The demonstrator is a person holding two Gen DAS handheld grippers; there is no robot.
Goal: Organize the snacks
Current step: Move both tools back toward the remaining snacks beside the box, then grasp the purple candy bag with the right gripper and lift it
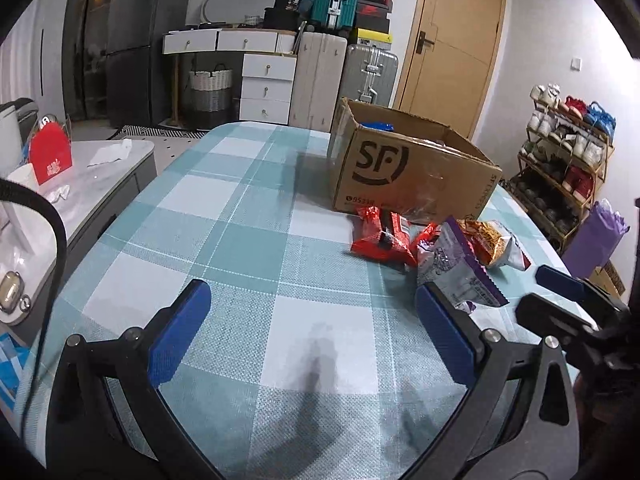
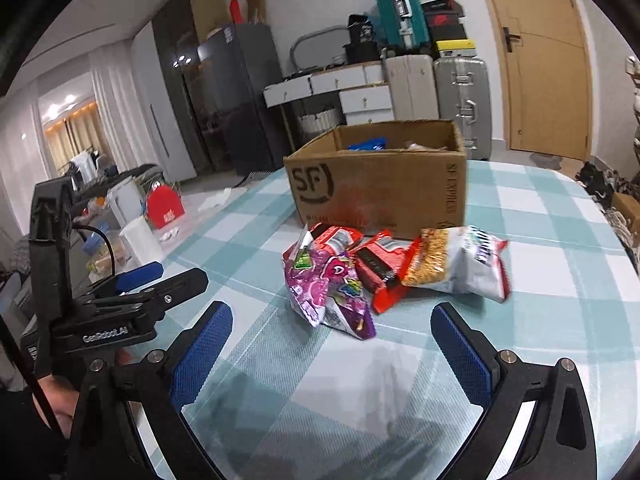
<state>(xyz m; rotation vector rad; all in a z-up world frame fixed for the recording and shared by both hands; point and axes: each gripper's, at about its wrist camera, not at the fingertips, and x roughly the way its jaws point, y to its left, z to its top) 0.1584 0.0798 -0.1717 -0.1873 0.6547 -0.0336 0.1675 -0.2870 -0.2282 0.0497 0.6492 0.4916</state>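
Observation:
A pile of snack bags lies on the checked table in front of an open cardboard box (image 1: pixel 412 176) (image 2: pixel 380 188). The pile holds a purple bag (image 2: pixel 332 292) (image 1: pixel 460 268), red packets (image 2: pixel 376 268) (image 1: pixel 384 240) and a yellow-and-white noodle bag (image 2: pixel 456 264) (image 1: pixel 494 242). A blue packet (image 2: pixel 368 144) lies inside the box. My left gripper (image 1: pixel 316 332) is open and empty, left of the pile. My right gripper (image 2: pixel 332 356) is open and empty, just short of the purple bag.
The table (image 1: pixel 240 216) has a teal and white checked cloth. A side counter (image 1: pixel 96 184) with a red box (image 1: pixel 50 156) and cups stands to the left. Suitcases, drawers and a door stand behind. A shoe rack (image 1: pixel 568 160) stands at the right.

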